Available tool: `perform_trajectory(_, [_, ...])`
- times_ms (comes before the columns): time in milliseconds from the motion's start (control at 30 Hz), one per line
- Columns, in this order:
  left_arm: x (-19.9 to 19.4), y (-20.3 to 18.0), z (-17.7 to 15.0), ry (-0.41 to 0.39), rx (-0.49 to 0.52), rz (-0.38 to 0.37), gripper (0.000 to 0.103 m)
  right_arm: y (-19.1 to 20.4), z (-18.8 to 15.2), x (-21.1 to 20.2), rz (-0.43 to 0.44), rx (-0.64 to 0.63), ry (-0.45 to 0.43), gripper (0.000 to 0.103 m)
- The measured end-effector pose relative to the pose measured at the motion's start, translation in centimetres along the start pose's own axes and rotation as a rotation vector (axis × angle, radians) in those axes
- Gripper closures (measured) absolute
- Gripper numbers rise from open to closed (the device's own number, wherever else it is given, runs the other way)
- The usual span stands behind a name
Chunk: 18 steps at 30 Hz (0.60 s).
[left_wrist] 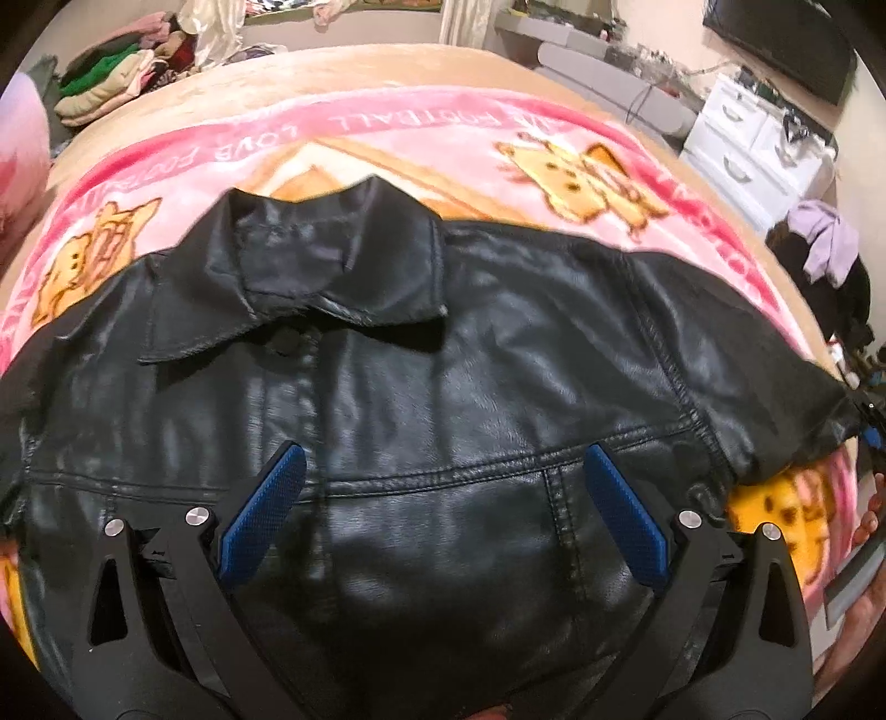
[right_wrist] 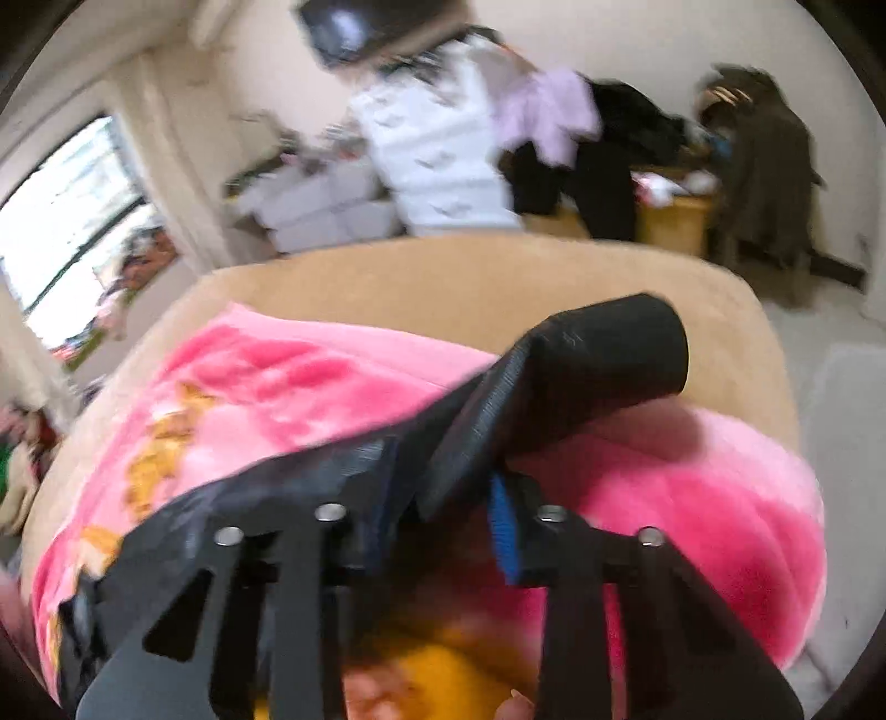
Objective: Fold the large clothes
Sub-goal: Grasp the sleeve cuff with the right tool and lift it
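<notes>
While my left gripper (left_wrist: 443,498) hangs over the black leather jacket (left_wrist: 421,399), its fingers are spread wide with nothing between them. Both blue pads (left_wrist: 263,512) sit above the chest panel, just below the horizontal seam. I can't tell whether the tips touch the leather.

Jacket lies front-up on the pink cartoon blanket (left_wrist: 387,138), which is spread over a tan bed cover (left_wrist: 354,72). Collar (left_wrist: 332,266) points away from me, the top button (left_wrist: 285,340) sits just under it. One sleeve runs out to the right edge of the left wrist view, where I see part of the other gripper's blue pad at the sleeve end.

Right gripper (right_wrist: 443,531) is clamped on the sleeve cuff (right_wrist: 581,365). Fingers look closed on the ribbed band beside the cuff, right blue pad (right_wrist: 506,537) partly visible, left one mostly covered by fabric. Cuff opening sticks up and to the right, lifted off the blanket; shadow falls on the pink underneath. This view is motion-blurred, so exact pinch depth is unclear.

Background, left wrist view: pile of folded clothes (left_wrist: 111,83) at far left, white drawer unit (left_wrist: 753,144) at far right, a dark screen (left_wrist: 786,44) above it. Right wrist view: window (right_wrist: 72,221) at left, clothes hanging along the far wall (right_wrist: 554,116).
</notes>
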<state>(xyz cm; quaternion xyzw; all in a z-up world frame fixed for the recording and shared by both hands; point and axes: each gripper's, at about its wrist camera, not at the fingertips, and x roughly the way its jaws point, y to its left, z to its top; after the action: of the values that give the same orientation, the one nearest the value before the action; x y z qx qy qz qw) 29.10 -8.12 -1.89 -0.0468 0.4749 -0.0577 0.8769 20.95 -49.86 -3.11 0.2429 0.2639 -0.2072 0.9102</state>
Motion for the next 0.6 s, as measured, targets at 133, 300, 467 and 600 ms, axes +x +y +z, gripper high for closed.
perform_trajectory(133, [-1.9,0.9,0.3,-0.034,-0.022,-0.018,0.009,4.2,0.2,-2.8,0.12,-0.119,-0.064,0.089])
perform_trajectory(300, [-4.0,2.1,0.7,-0.071,-0.05,-0.024,0.009,10.2,-0.7,-5.7,0.222,-0.31,-0.104,0.091])
perform_trajectory(467, [-5.4,3.8,0.5,-0.088,-0.084,-0.018,0.009,15.3,-2.6,-6.9,0.293,-0.435,-0.105,0.091])
perform_trajectory(600, [-6.4,5.5,0.2,-0.097,-0.126,-0.027,0.009,18.4,-3.9,-8.1,0.337,-0.517,-0.111,0.092])
